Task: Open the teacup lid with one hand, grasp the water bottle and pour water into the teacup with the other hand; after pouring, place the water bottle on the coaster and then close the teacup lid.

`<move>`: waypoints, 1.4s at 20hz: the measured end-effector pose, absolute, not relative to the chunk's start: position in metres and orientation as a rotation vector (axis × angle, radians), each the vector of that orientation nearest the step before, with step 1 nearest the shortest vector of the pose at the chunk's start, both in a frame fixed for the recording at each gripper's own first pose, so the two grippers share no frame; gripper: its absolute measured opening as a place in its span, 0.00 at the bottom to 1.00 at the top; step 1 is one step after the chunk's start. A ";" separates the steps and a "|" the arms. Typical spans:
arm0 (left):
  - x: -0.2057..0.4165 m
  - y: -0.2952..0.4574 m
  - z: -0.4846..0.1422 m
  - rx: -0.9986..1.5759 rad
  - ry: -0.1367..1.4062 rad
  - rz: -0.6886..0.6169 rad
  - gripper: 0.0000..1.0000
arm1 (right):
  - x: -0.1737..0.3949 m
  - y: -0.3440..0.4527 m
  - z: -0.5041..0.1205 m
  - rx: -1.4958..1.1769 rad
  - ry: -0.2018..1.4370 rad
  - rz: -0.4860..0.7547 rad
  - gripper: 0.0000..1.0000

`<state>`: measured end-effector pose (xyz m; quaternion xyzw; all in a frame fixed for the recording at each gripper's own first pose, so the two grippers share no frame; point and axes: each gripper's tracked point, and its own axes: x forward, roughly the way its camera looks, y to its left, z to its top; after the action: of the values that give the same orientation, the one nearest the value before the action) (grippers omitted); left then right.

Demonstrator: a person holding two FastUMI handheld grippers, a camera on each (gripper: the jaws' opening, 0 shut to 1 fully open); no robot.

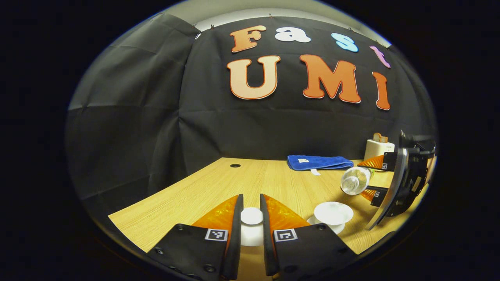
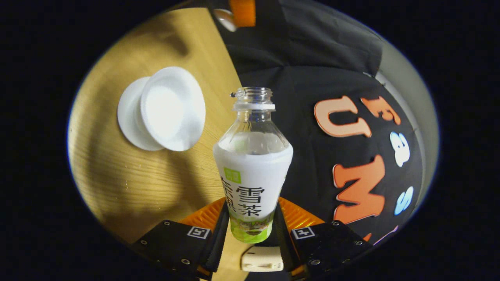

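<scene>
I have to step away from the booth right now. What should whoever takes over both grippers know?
Left gripper: shut on the white round teacup lid, held off the cup.
Right gripper: shut on the clear plastic water bottle, uncapped, tipped on its side near the open white teacup on its saucer on the wooden table.
Done: lid off, bottle grasped.
Left: finish pouring, bottle onto the coaster, lid back on.
</scene>
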<state>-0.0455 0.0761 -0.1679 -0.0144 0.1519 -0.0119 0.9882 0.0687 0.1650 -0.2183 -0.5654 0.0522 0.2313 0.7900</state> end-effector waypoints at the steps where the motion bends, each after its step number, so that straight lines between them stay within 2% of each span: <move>1: -0.044 0.072 -0.165 -0.032 0.300 -0.031 0.29 | 0.072 0.164 -0.212 -1.148 0.131 0.492 0.62; 11: -0.033 0.027 -0.143 -0.071 0.263 -0.112 0.29 | 0.136 0.111 -0.189 -0.501 0.288 0.364 0.62; 22: -0.031 0.014 -0.143 -0.105 0.272 -0.117 0.29 | 0.164 0.093 -0.238 -0.135 0.446 0.305 0.60; 23: -0.031 0.012 -0.142 -0.106 0.270 -0.120 0.28 | 0.165 0.093 -0.244 -0.118 0.461 0.306 0.62; 28: -0.030 0.002 -0.147 -0.117 0.282 -0.132 0.29 | 0.159 0.097 -0.279 -0.005 0.571 0.299 0.62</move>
<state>-0.0300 0.0024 -0.1473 -0.0583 0.1405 -0.0658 0.9862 0.1586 0.0974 -0.2789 -0.0026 0.2807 0.1470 0.9485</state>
